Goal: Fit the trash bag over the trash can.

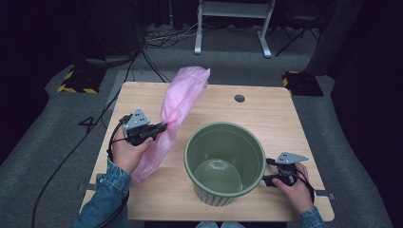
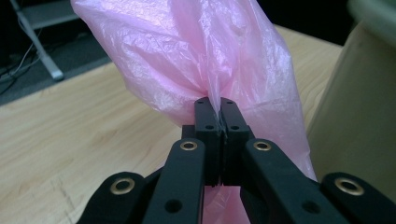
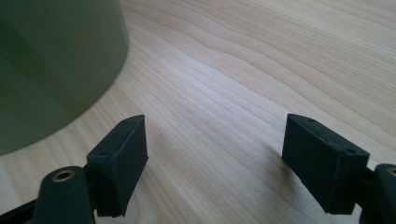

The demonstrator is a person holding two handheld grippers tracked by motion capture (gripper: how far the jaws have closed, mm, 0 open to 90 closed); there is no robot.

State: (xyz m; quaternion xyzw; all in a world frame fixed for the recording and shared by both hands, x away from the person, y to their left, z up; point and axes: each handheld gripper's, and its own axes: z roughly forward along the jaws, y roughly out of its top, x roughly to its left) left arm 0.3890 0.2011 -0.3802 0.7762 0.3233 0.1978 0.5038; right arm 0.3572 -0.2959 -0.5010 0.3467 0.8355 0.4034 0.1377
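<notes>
Dark studio floor with cables all round, and in the middle a light wooden table (image 1: 266, 114) with a big round olive-green plastic bin (image 1: 225, 161) standing upright on it, mouth open to the ceiling. From the high view, the left gripper (image 1: 161, 127) sits off the bin's left side, pinching a thin crinkly pink plastic bag (image 1: 178, 102) somewhere along its middle. That bag's long axis runs at a slant, top end up and away past the bin's far-left rim, bottom end trailing to the table just left of the bin. So the bag is beside the bin, not over it, and I'd say whatever comes next hinges on getting it across to the right, above that open mouth. The left hand is plainly the nearer one to it

Left gripper view: jaws pressed tight together with a fold of pink film squeezed between them, bag ballooning above, bin wall to the right edge

Right gripper view: the right gripper (image 3: 215, 154) has its jaws spread wide with nothing but bare tabletop between them, bin wall rising at the upper left. High view puts it close against the bin's right side, well apart from the bag, on the opposite side of the bin
</notes>
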